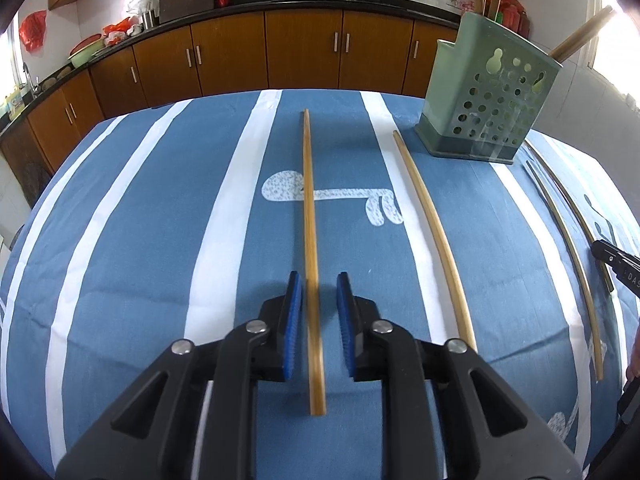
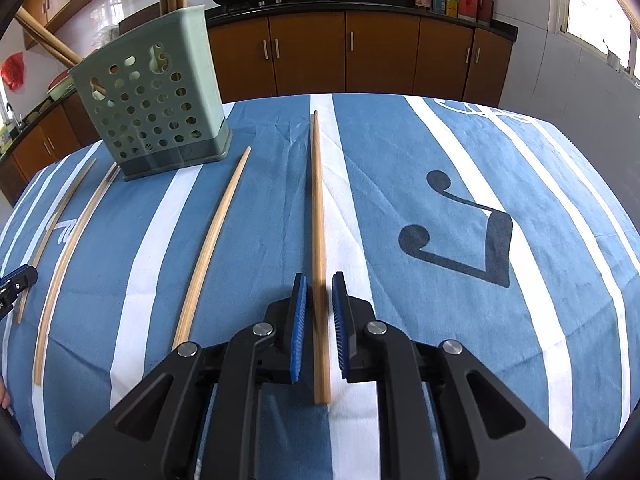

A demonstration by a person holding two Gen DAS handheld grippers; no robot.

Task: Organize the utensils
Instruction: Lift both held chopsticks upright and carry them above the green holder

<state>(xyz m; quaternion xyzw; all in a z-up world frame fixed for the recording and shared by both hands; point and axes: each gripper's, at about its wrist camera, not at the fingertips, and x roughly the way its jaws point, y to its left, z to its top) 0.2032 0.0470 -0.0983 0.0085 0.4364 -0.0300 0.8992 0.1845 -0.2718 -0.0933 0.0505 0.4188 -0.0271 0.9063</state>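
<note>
Fingers (image 2: 339,312) straddle chopstick (image 2: 319,240) beside music-note print (image 2: 456,232).

The left gripper (image 1: 319,284) fills the bottom centre of the left wrist view, angled steeply downward, its black arms spreading to the lower corners. Its blue pads (image 1: 293,312) stand narrowly apart, with a visible gap either side of what lies between them. The right gripper (image 2: 319,284) sits the same way at the bottom centre of its own view, blue pads (image 2: 299,312) drawn close but not pressing.
</note>
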